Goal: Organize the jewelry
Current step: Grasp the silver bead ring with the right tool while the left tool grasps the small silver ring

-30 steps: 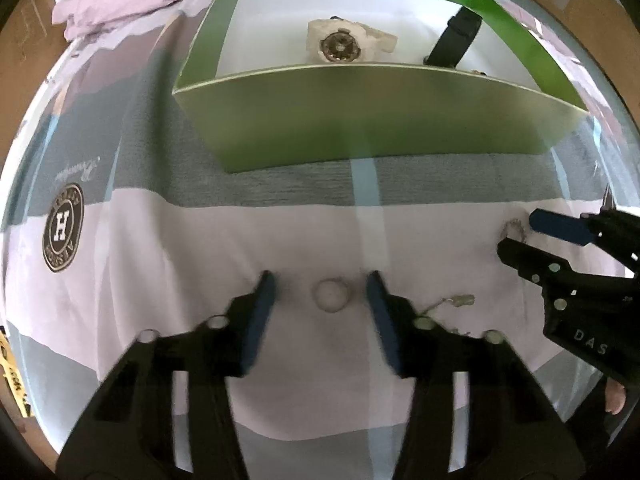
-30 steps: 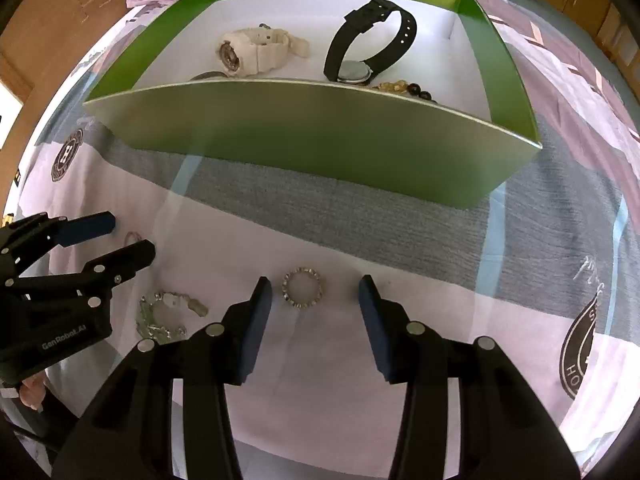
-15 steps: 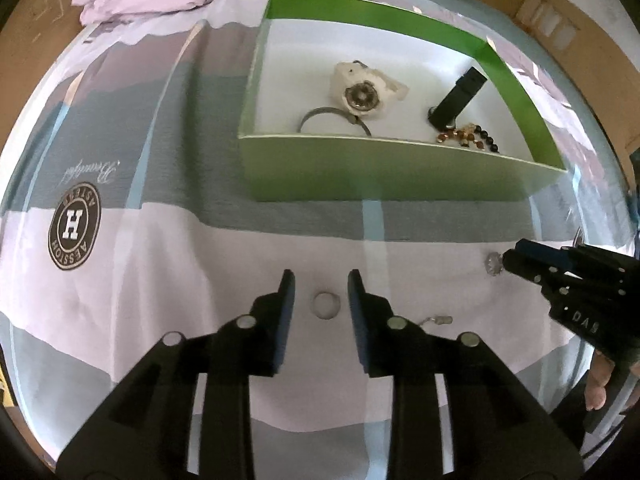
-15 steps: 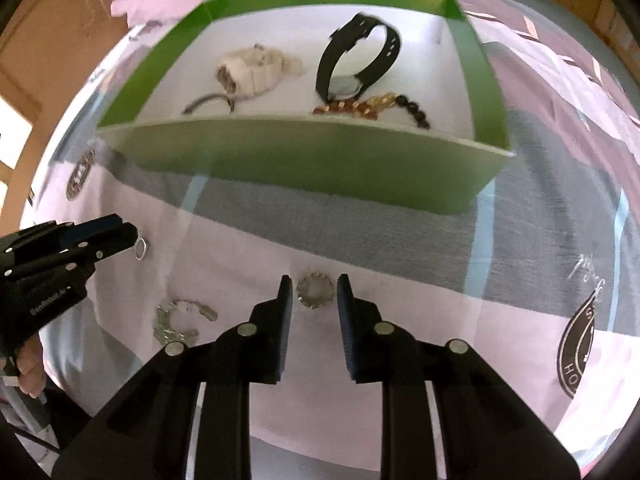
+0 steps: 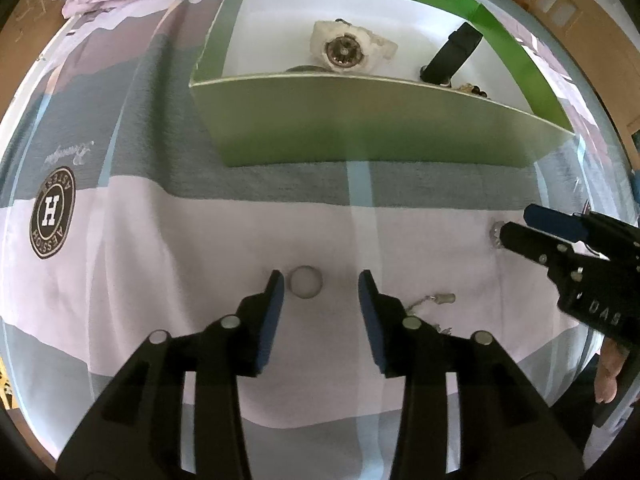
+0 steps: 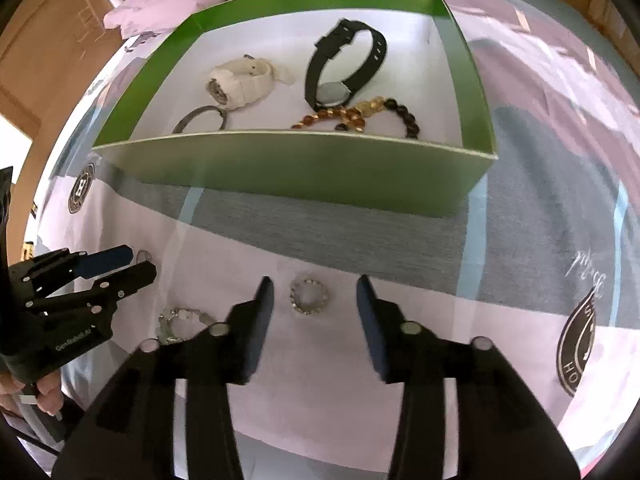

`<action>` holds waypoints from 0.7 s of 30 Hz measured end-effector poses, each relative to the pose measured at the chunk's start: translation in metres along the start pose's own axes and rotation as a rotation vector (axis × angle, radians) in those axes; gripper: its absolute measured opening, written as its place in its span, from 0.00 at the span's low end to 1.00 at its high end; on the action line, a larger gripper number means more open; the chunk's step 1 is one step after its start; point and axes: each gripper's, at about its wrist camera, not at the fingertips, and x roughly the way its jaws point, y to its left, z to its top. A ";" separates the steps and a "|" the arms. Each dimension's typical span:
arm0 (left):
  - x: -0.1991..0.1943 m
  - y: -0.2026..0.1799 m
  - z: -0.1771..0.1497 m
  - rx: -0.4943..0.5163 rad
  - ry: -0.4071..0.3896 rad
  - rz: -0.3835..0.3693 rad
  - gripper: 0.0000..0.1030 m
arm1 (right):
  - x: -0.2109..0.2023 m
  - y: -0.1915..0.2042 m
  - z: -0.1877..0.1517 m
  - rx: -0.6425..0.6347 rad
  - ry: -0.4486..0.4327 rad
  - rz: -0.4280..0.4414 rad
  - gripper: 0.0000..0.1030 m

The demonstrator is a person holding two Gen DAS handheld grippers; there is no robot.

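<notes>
Ring (image 5: 305, 287), a plain pale band, lies on the bedspread (image 5: 160, 264) between my left gripper (image 5: 322, 289)'s jaws, nearest its left pad; those jaws have just reopened and grip nothing. My right gripper (image 6: 316, 295), likewise just reopened, straddles a beaded ring (image 6: 310, 296) untouched. The chain (image 6: 176, 320) is half hidden behind a finger. The box (image 6: 296, 168)'s near wall stands well ahead.

Soft, even daylight fills both views, brightest on the white floor of the green box (image 6: 472, 80), whose near wall carries a dull sheen. Shadows are faint. Fisheye bending curves the box's edges and bows the bedspread (image 5: 120, 260) toward a black vignette. Focus is slightly soft overall, with the nearest gripper parts blurred.
</notes>
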 end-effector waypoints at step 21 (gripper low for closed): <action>0.007 0.002 0.001 -0.002 -0.006 0.011 0.22 | 0.022 0.017 -0.003 -0.077 0.037 -0.096 0.43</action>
